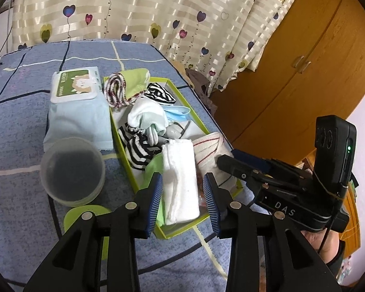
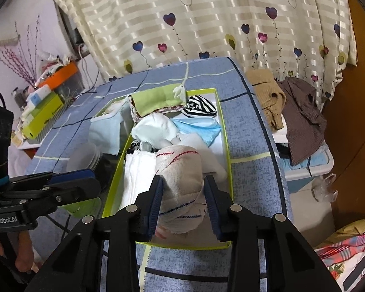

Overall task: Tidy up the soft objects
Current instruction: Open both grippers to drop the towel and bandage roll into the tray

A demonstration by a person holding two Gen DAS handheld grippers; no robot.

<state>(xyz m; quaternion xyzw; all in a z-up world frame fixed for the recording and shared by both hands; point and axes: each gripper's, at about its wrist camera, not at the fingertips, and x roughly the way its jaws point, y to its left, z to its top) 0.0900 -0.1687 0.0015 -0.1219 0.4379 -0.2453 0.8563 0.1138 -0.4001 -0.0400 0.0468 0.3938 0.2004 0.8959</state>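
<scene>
My right gripper [image 2: 183, 200] jaws pinch the rolled cream cloth with red and blue stitching [image 2: 180, 170], long axis pointing away into the green-rimmed box [image 2: 228, 150]. My left gripper [image 1: 183, 200] jaws are spread around the folded white towel [image 1: 180, 177].

Your left tongs [image 1: 184, 196] and right tongs [image 2: 184, 203] are black plastic with ribbed blue pads [image 1: 155, 200], round silver screws, white "DAS" and "GenRobot.AI" lettering.

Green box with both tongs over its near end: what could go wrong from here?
1. The right tongs grip a rolled cloth with red and blue stitching; its wrapped layers could unroll if lifted.
2. The left tongs straddle the folded white towel without clearly pinching it, so a grasp might catch only some folds.
3. The two tongs work close together over the green box and might collide.
</scene>
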